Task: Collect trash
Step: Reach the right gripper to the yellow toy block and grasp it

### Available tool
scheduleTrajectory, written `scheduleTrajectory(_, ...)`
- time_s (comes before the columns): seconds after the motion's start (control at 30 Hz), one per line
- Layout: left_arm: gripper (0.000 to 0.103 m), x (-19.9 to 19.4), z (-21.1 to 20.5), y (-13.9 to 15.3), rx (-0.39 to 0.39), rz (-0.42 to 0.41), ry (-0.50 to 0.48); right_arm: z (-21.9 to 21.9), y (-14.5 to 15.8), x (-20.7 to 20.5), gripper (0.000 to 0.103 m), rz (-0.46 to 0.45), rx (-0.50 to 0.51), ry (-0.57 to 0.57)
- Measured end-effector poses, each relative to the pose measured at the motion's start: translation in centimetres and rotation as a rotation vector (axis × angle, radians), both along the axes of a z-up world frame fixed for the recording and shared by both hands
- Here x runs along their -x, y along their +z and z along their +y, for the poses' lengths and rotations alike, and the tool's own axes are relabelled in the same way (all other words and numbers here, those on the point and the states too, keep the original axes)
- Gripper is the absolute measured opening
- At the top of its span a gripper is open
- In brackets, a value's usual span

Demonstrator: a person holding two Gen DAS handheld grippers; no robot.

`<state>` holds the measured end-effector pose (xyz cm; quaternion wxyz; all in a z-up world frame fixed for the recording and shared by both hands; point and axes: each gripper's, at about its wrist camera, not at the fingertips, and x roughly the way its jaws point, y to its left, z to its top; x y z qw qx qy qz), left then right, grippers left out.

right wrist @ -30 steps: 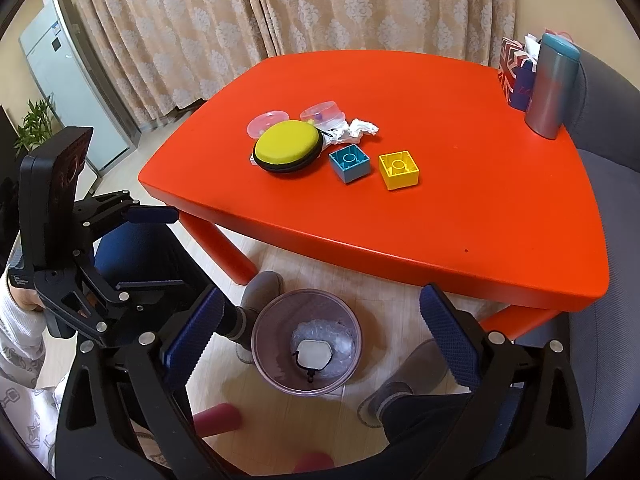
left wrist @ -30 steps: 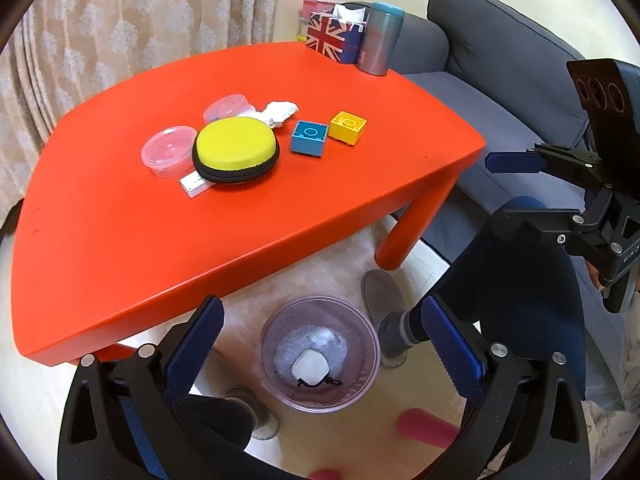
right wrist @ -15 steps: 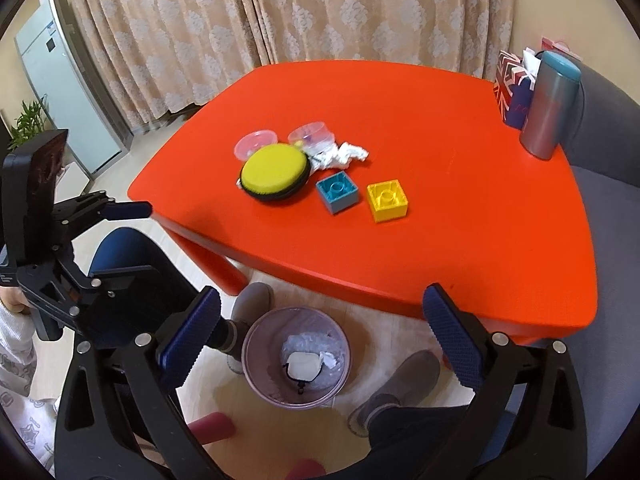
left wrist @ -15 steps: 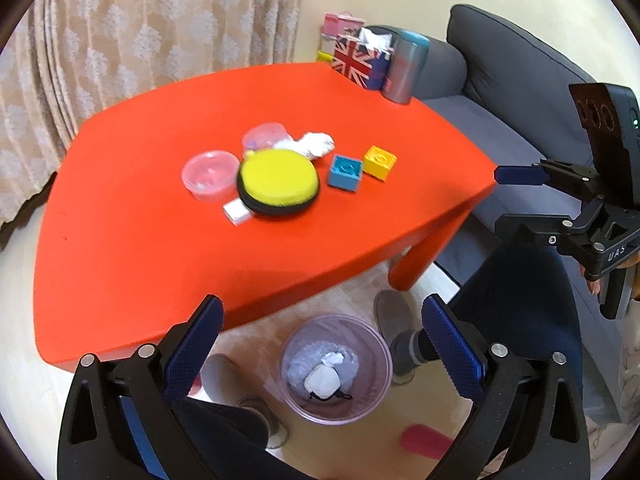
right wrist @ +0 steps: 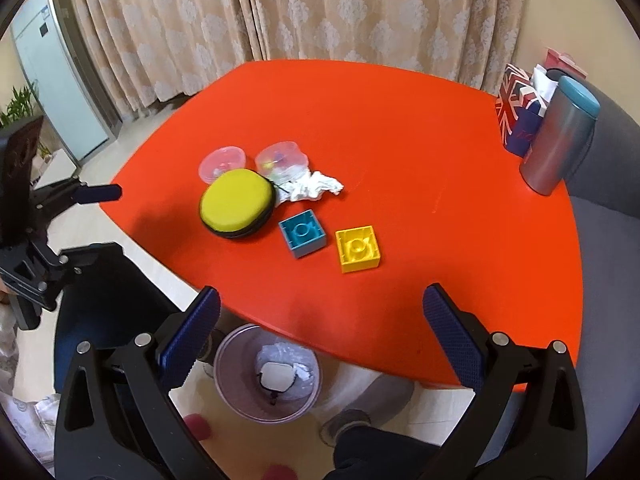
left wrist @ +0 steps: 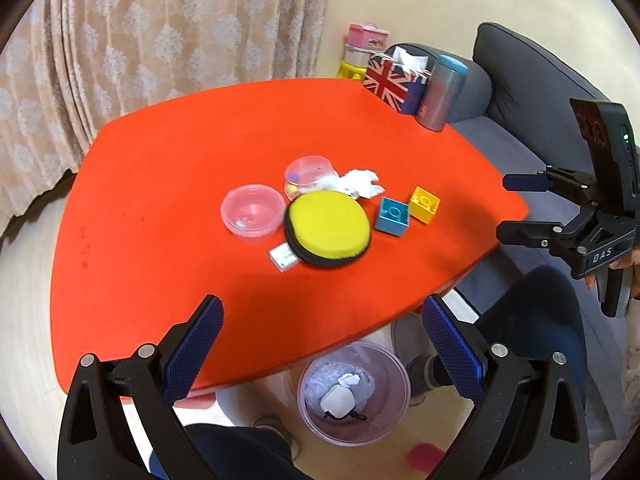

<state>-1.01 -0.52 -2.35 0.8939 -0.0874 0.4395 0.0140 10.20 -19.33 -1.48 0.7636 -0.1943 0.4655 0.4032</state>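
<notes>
on the red table (left wrist: 168, 184) a crumpled white tissue (left wrist: 362, 184) lies near the middle, touching a clear plastic tub (left wrist: 308, 172) and just behind a round yellow case (left wrist: 327, 227) with a black rim. a second clear tub (left wrist: 251, 210) sits just left of the case, and a small white packet (left wrist: 283, 257) pokes out from under the case's near edge. to the right of the case stand a blue block (left wrist: 393, 216) and a yellow block (left wrist: 425, 204), close together but not touching. at the far corner are a union-jack tissue box (left wrist: 390, 82) and a grey flask (left wrist: 442, 94) with a blue lid, side by side.

below the table's near edge a clear bin (left wrist: 354, 392) stands on the floor, holding a white square object and some crumpled white bits.

the left gripper (left wrist: 320, 356) hovers over the table's near edge, its fingers spread wide and holding nothing. the right gripper (right wrist: 320, 344) is likewise spread wide and empty, above the table edge and the bin (right wrist: 267, 376). from the right wrist view the tissue (right wrist: 310, 190) lies well ahead of the fingers, beyond the blue block (right wrist: 302, 238).
</notes>
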Motion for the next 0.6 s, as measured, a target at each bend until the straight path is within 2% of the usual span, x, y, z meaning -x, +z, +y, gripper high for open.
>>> scheduleTrajectory(0.6,0.095,-2.8,2.3,-1.5,0.020,0.045,0.016,2.6,-5.1,-4.8,0.099,0.067,0.103,0.080)
